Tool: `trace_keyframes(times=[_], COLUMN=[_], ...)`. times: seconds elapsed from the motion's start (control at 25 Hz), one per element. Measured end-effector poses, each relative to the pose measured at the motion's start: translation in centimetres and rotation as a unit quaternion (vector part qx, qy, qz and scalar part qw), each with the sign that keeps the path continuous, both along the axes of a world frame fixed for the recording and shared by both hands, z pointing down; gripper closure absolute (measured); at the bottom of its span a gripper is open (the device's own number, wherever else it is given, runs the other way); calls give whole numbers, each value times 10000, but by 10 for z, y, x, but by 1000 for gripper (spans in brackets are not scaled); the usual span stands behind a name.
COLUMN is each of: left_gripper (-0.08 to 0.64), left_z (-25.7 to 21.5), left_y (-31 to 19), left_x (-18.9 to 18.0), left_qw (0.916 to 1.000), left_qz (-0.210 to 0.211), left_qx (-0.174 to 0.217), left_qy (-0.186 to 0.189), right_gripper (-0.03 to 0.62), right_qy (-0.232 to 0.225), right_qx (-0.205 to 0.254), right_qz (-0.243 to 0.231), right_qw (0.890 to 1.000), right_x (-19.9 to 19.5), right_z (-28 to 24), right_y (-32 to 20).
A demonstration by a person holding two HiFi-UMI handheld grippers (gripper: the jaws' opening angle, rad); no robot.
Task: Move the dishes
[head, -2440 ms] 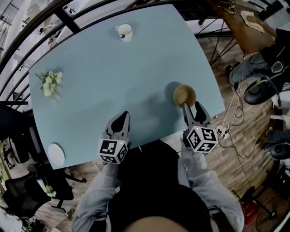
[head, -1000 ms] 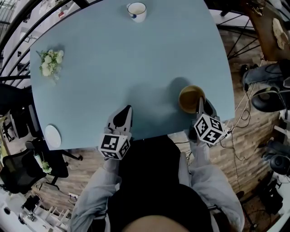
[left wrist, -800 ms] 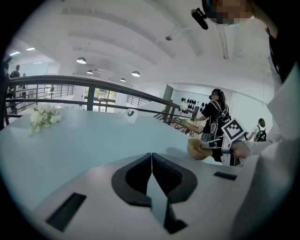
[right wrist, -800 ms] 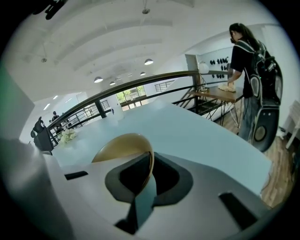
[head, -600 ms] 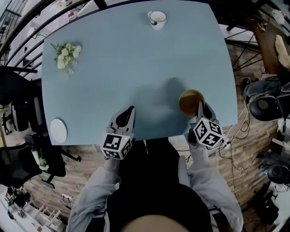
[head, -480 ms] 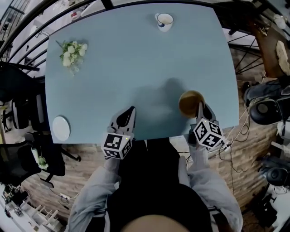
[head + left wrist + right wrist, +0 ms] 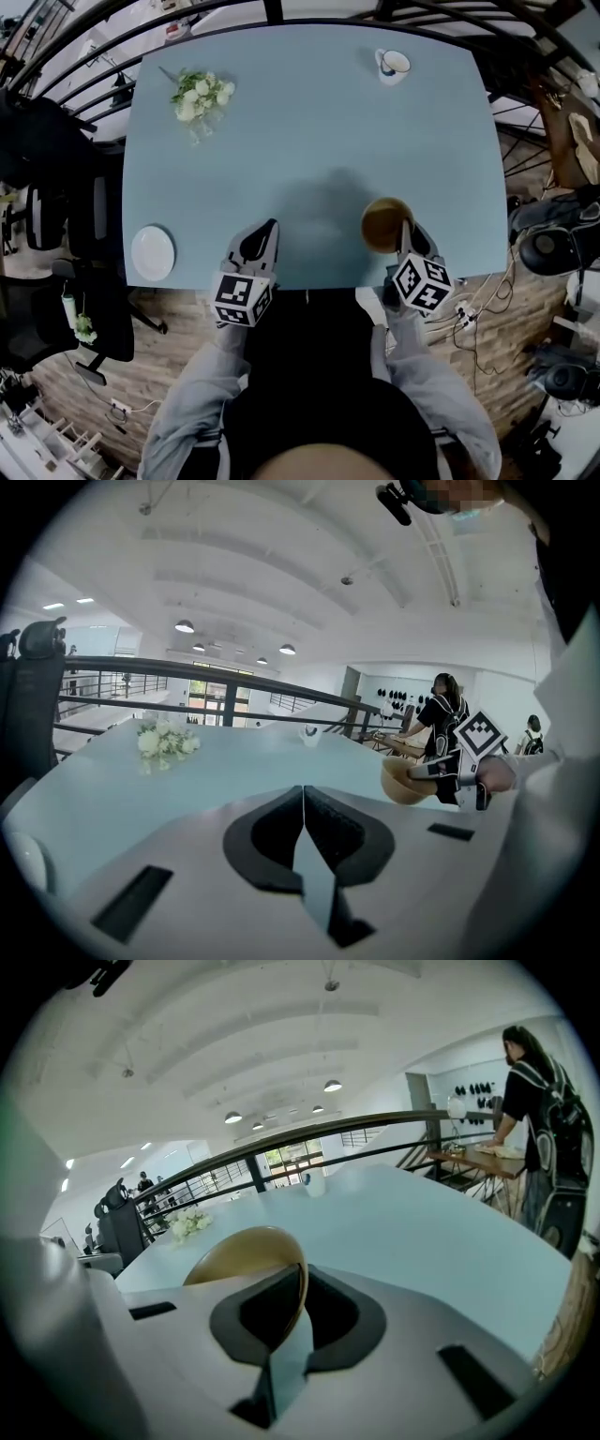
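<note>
A tan bowl (image 7: pixel 382 223) hangs just above the light blue table (image 7: pixel 309 131) near its front edge, tilted. My right gripper (image 7: pixel 405 234) is shut on its near rim. In the right gripper view the rim (image 7: pixel 302 1283) runs between the closed jaws, and the bowl (image 7: pixel 246 1249) spreads to the left. My left gripper (image 7: pixel 257 240) is shut and holds nothing, over the front edge left of the bowl; its jaws (image 7: pixel 302 803) meet in a line. A white plate (image 7: pixel 153 252) lies at the front left. A white cup (image 7: pixel 392 64) stands at the back right.
A bunch of white flowers (image 7: pixel 199 94) lies at the back left of the table. A black railing runs behind the table. Office chairs (image 7: pixel 56 216) stand to the left, and cables and gear lie on the wood floor (image 7: pixel 487 309) to the right. A person (image 7: pixel 539 1138) stands beyond the table's far right.
Both grippers have moved left along the table's front edge, the right one carrying the bowl away from the right corner. The white plate now lies closer to the left gripper.
</note>
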State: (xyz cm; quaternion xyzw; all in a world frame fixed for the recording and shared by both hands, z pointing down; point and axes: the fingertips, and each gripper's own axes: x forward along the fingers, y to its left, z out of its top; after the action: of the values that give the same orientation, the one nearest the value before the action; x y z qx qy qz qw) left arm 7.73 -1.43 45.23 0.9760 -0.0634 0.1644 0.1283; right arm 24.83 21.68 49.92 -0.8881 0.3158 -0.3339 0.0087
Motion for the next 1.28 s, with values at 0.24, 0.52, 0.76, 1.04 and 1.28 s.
trace_keyframes(times=[0.24,0.52,0.76,1.04,1.28], left_gripper=[542,542,543,541,541], left_z=[-3,2,11,14,12], left_y=[-47,-70,-88,-96,-94], left_x=[-39,-68,-85,-57,-3], left_qw=[9997,9997,9998,9997,9990], left_qz=[-183,-12,112,76,159], left_qx=[39,-37,-22,-52,-17], left_qy=[149,241,155,226,412], right_gripper=[568,568,568,568,568], right_qy=[110,141,118,192,171], right_qx=[84,20,-67,-108,-4], right_qz=[-232,-359,-361,-628,-716], right_qw=[9996,9993,9993,9978,9973], right_x=[-40,-81,-102,-71,-17], right_z=[-7,-3,5,4,2], right_y=[-55,-93,-109,-127,-146])
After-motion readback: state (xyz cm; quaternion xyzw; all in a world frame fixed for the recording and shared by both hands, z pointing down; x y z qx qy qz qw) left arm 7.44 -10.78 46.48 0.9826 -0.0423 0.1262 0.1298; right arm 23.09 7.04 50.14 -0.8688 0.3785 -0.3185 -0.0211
